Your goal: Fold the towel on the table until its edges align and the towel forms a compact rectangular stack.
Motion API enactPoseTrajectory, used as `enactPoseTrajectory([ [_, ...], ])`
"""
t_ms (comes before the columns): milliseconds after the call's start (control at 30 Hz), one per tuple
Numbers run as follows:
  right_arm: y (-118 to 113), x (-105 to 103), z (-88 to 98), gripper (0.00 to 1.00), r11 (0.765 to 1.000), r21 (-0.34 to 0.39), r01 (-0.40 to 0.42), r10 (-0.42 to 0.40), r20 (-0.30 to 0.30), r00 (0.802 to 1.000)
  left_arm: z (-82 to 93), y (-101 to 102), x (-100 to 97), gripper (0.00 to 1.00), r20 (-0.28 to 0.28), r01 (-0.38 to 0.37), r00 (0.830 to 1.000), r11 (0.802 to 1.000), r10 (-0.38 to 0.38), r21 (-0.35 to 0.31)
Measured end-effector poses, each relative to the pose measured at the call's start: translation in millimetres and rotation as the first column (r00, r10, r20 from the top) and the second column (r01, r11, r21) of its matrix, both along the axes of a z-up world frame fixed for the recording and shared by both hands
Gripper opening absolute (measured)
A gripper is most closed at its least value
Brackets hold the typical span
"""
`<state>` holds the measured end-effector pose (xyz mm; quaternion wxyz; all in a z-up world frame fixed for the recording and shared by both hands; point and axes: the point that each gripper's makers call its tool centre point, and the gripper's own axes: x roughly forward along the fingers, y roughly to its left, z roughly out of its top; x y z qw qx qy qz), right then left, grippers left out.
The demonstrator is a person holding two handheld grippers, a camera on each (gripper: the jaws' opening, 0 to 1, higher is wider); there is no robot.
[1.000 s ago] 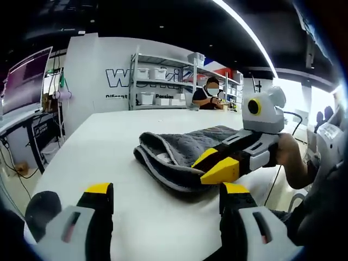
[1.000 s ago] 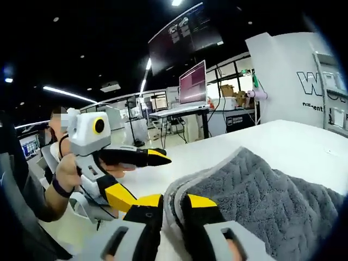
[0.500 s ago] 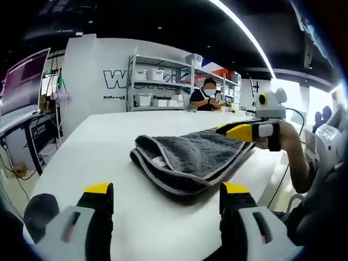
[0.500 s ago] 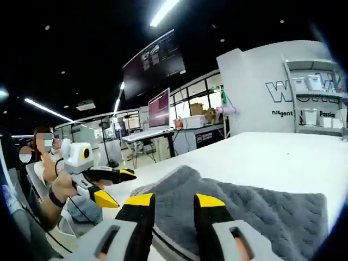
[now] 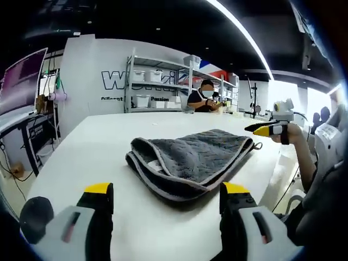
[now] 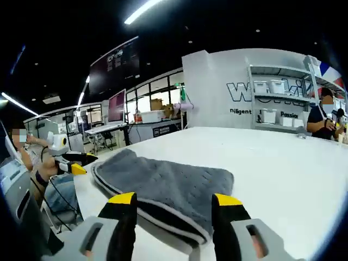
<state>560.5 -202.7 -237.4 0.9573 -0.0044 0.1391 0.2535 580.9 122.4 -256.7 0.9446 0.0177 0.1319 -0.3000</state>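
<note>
A grey towel (image 5: 187, 163) lies folded on the white table (image 5: 109, 141), resting flat as a soft, slightly uneven stack with its pale-trimmed edges roughly layered; in the left gripper view the rounded fold faces left and the thinner layered edge runs off to the right. The left gripper (image 5: 166, 198) sits near the table's close edge with its two yellow-tipped jaws spread wide apart, holding nothing, and the towel lies just beyond them. In the right gripper view the towel (image 6: 168, 182) stretches across the near part of the table (image 6: 272, 163), and the right gripper (image 6: 173, 209) hovers at its near edge with jaws likewise spread wide, not touching the cloth as far as can be told. The right gripper (image 5: 265, 129) also appears at the far right of the left gripper view, held in a hand (image 5: 296, 136) off the table. On the far side stands a shelf (image 5: 157, 81) with white boxes, beside which a person (image 5: 204, 97) sits.
</note>
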Motion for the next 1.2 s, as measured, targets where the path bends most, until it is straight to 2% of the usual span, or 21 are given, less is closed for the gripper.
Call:
enactPoseTrajectory([
  [167, -27, -18, -13.4, 0.70, 1.000, -0.014, 0.003, -0.003, -0.032, 0.999, 2.6, -6, -0.4, 0.84, 0.007, 0.015, 1.000, 1.000, -0.015, -0.001],
  [300, -42, -28, -19.0, 0.72, 0.999, 0.028, 0.018, -0.016, -0.044, 0.999, 3.1, -8, -1.7, 0.84, 0.007, 0.018, 1.000, 1.000, -0.018, 0.000],
  [433, -50, -39, -30.0, 0.78, 0.999, 0.046, 0.014, -0.011, -0.077, 0.997, 3.0, -10, -3.5, 0.84, 0.005, 0.015, 1.000, 1.000, -0.016, 0.004],
  [600, -59, -50, -41.6, 0.83, 0.999, 0.033, 0.018, -0.014, -0.104, 0.994, 4.2, -12, -4.6, 0.84, 0.007, 0.017, 1.000, 1.000, -0.017, 0.009],
  [833, -62, -58, -30.7, 0.89, 0.992, 0.126, 0.003, 0.005, -0.064, 0.998, 5.6, -21, -4.0, 0.83, 0.011, 0.034, 0.999, 0.999, -0.034, 0.013],
  [1033, -57, -63, -28.1, 0.95, 0.989, 0.146, -0.024, 0.031, -0.047, 0.998, 8.2, -28, -2.7, 0.80, 0.018, 0.053, 0.998, 0.999, -0.053, 0.008],
  [1200, -56, -66, -30.2, 0.99, 0.992, 0.120, -0.033, 0.039, -0.053, 0.998, 8.7, -33, -2.0, 0.79, 0.020, 0.067, 0.998, 0.998, -0.067, 0.007],
])
